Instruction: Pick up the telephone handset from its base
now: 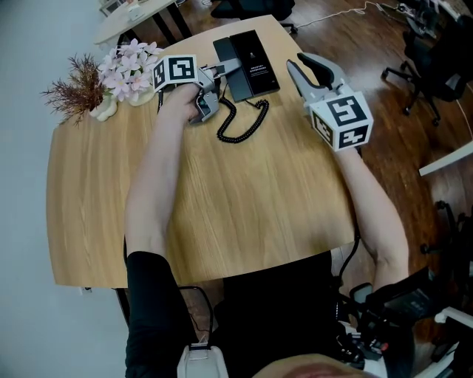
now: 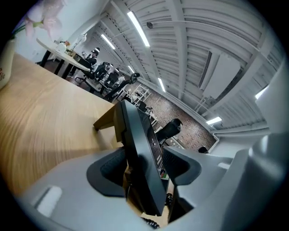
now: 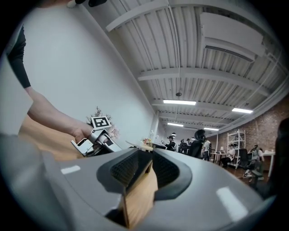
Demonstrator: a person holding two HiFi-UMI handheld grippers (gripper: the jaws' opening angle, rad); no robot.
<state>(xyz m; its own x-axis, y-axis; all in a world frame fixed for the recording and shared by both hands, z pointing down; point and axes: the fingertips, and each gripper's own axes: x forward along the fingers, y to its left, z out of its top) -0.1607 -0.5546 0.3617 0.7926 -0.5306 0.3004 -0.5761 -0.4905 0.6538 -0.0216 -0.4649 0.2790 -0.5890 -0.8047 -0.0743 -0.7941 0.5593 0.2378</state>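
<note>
A black telephone base (image 1: 255, 63) lies at the far middle of the wooden table (image 1: 222, 214). Its handset (image 1: 230, 53) rests along the base's left side, and a coiled cord (image 1: 240, 125) trails toward me. My left gripper (image 1: 224, 71) reaches in at the handset's near end. In the left gripper view the dark handset (image 2: 140, 149) stands between the wide-set jaws of the left gripper (image 2: 144, 155), with slivers of gap beside the pads. My right gripper (image 1: 297, 62) hovers to the right of the phone. Its jaws stand narrowly apart around nothing, as the right gripper view (image 3: 145, 164) shows.
Pink flowers (image 1: 129, 63) and a dried reddish plant (image 1: 74, 92) stand in pots at the table's far left corner. Office chairs (image 1: 436, 59) stand on the dark floor to the right. Another pale table (image 1: 137, 15) stands beyond the far edge.
</note>
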